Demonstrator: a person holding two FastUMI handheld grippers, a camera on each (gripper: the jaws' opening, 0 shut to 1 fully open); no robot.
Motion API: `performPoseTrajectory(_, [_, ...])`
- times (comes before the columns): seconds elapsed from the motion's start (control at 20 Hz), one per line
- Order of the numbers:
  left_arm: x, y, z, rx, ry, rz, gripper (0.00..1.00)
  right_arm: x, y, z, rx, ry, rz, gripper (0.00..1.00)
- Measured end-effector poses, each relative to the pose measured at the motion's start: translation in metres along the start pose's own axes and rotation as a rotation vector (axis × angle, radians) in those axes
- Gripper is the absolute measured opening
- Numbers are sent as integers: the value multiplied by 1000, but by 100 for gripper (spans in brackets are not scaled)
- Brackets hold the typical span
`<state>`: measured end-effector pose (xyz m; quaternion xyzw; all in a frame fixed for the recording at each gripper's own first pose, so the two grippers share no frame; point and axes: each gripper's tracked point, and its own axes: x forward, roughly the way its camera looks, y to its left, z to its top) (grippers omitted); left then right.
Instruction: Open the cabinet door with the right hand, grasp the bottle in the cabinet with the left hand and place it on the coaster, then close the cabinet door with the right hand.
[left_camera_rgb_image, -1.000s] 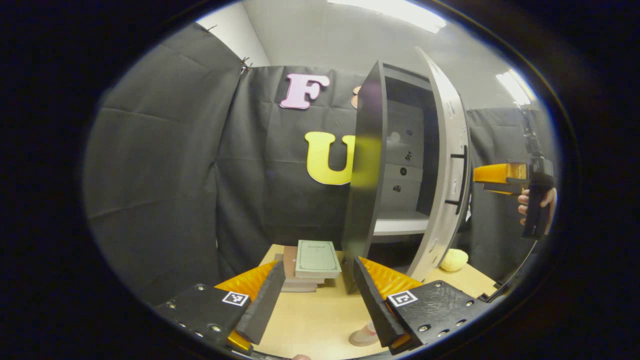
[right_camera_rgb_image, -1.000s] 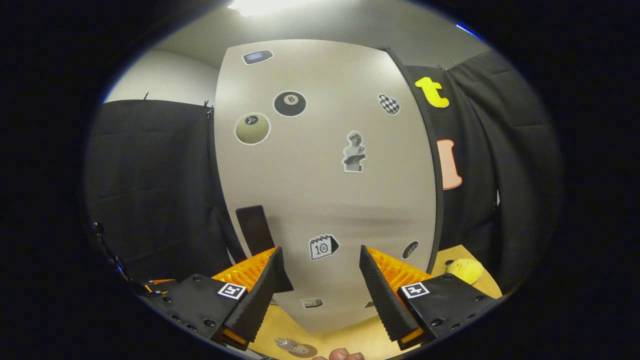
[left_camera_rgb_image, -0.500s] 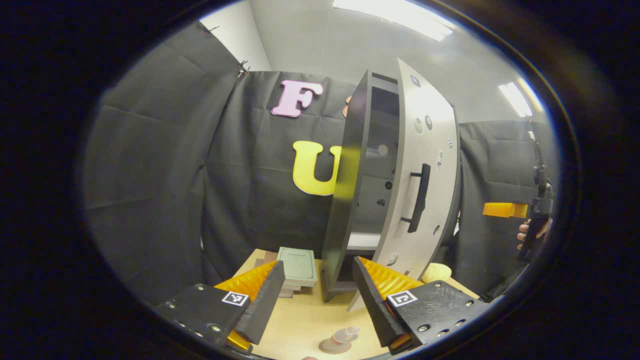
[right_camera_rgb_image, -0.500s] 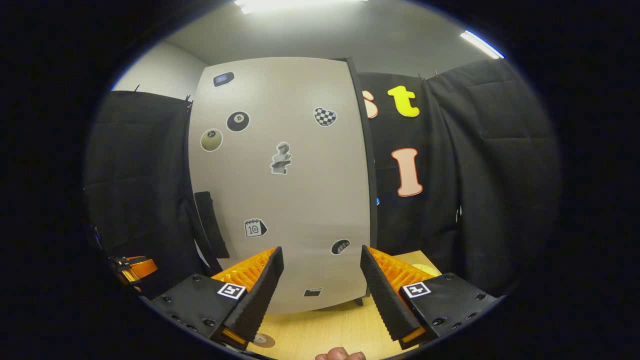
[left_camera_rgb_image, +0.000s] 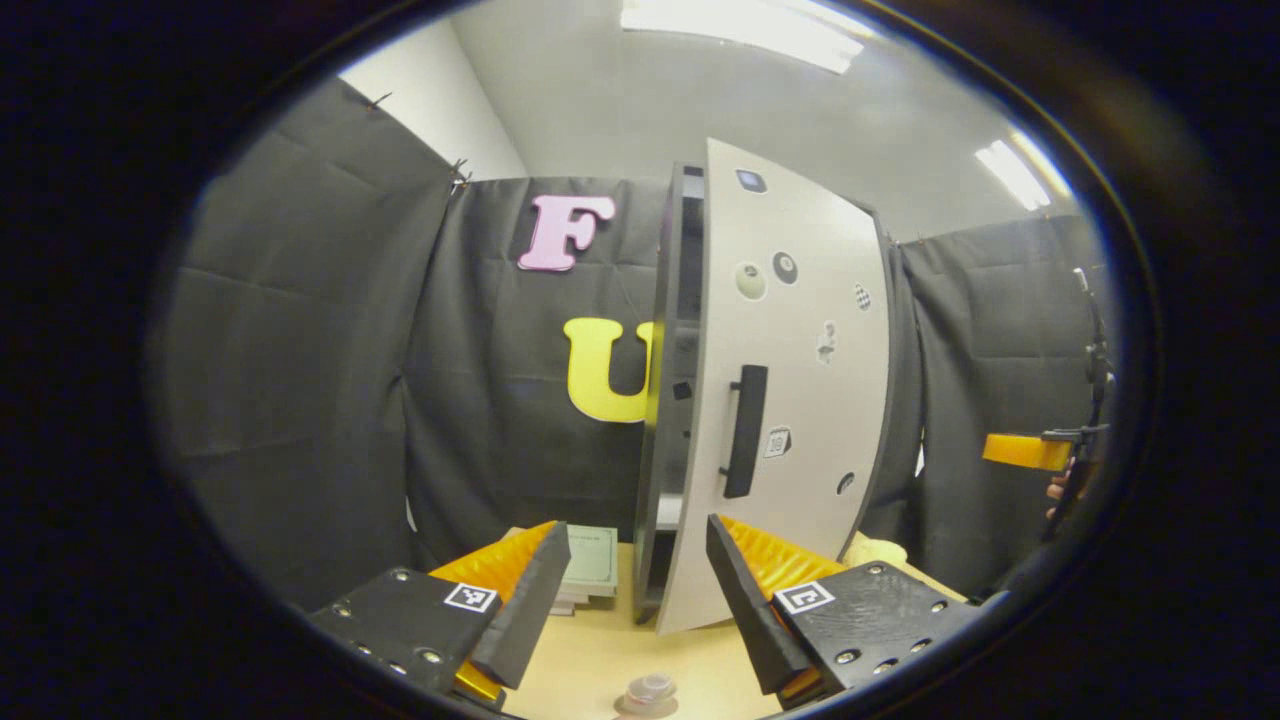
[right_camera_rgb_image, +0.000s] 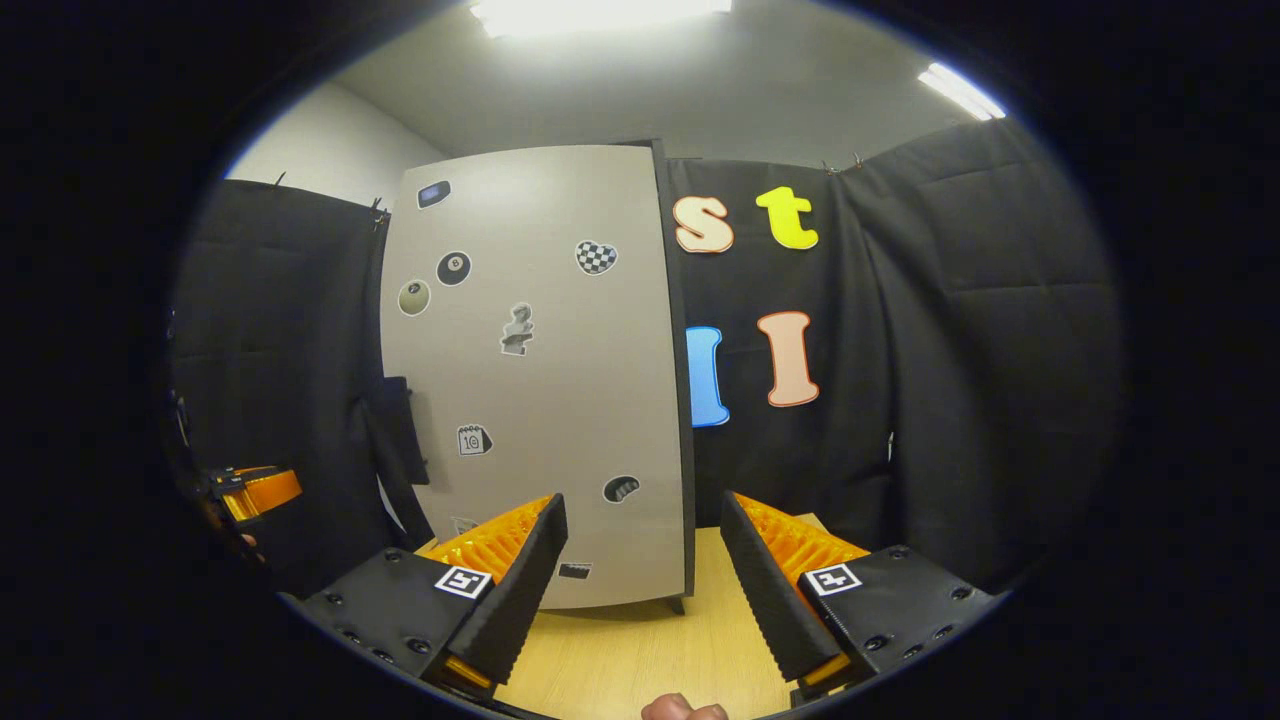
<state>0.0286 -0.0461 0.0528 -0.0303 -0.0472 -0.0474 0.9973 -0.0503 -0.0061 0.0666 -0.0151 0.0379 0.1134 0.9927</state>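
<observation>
- The left gripper (left_camera_rgb_image: 630, 590) hung back from the cabinet with its fingers apart and nothing between them — probably because the bottle (left_camera_rgb_image: 648, 690) already stood on the coaster (left_camera_rgb_image: 640, 707) on the table (left_camera_rgb_image: 590, 665), just below it.
- The right gripper (right_camera_rgb_image: 640, 590), fingers likewise spread and empty, faced the cabinet door (right_camera_rgb_image: 540, 380) without touching it.
- The door looked nearly shut, with a narrow gap beside its dark handle (left_camera_rgb_image: 745, 430).
- The bottle looked small and clear, with a pale cap; the coaster under it was brownish.
</observation>
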Motion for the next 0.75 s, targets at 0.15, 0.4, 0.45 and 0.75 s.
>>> performPoseTrajectory(0.15, [0, -38, 3, -39, -14, -3, 83, -7, -20, 0, -15, -18, -18, 98])
performPoseTrajectory(0.4, [4, -90, 0, -93, -9, 14, 83, -12, -47, 5, -29, -43, 2, 98])
performPoseTrajectory(0.45, [2, -93, 0, -92, -5, 26, 82, -12, -49, 5, -15, -38, 14, 98])
performPoseTrajectory(0.75, [-11, -83, 4, -31, 4, 97, 82, -15, -60, 0, 37, -27, 47, 98])
